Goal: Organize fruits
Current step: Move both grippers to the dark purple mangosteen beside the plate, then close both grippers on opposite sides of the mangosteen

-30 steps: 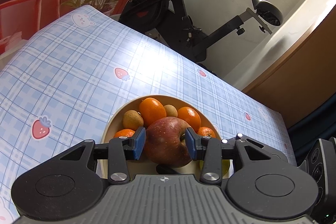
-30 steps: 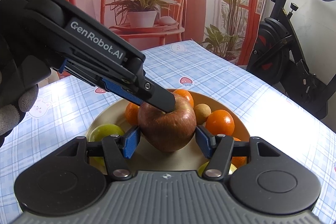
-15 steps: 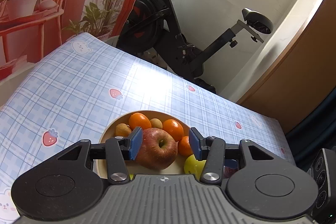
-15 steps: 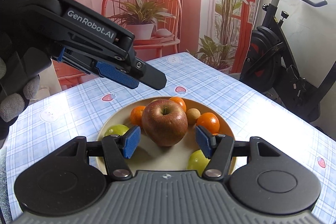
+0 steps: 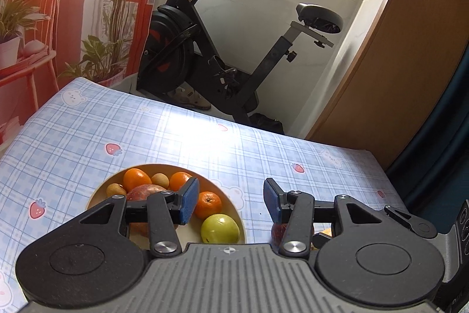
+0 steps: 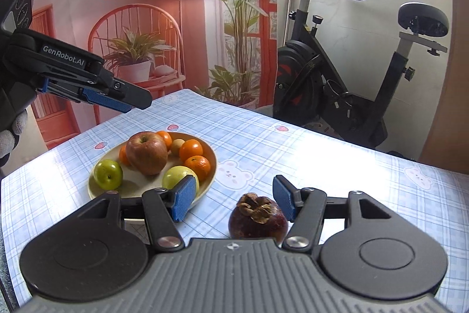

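Note:
A tan plate [image 6: 211, 166] [image 5: 234, 210] on the checked tablecloth holds a big red apple [image 6: 147, 153], several oranges [image 6: 191, 149], two green apples [image 6: 108, 174] and small brown fruits. A dark mangosteen [image 6: 257, 220] lies on the cloth right of the plate, just inside my right gripper's right finger. My right gripper [image 6: 233, 197] is open and empty, low over the cloth. My left gripper [image 5: 228, 200] is open and empty, raised above the plate's right side; in the right wrist view it hangs high at the left [image 6: 117, 99].
A black exercise bike [image 5: 205, 55] stands beyond the table's far edge. A wooden panel [image 5: 410, 49] is at the right. A red chair with potted plants [image 6: 134, 57] stands behind the table at the left. A reddish fruit [image 5: 277, 232] shows behind my left gripper's right finger.
My left gripper let go of the red apple on the plate, opened wide and rose. My right gripper drew back and to the right; the mangosteen came into its view.

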`<action>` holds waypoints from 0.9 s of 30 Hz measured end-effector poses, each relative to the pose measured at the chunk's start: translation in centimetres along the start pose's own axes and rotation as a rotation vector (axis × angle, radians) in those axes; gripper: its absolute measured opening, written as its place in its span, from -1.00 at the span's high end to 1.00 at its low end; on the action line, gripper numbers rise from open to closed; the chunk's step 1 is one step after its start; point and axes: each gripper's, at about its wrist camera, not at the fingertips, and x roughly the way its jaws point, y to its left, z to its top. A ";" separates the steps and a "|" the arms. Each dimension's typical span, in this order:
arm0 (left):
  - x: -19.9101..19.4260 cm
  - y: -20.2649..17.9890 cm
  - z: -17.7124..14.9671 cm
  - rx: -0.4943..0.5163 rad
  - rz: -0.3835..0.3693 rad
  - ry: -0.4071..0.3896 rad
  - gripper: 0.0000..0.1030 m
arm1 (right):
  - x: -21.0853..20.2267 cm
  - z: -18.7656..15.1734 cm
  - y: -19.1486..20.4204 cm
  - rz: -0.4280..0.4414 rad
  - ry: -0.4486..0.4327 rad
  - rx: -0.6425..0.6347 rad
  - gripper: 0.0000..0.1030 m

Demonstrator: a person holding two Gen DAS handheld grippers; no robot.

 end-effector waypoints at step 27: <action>8.1 -4.4 -0.3 0.058 -0.108 0.211 -0.01 | 3.4 -0.9 -3.9 0.099 0.171 -0.049 -0.19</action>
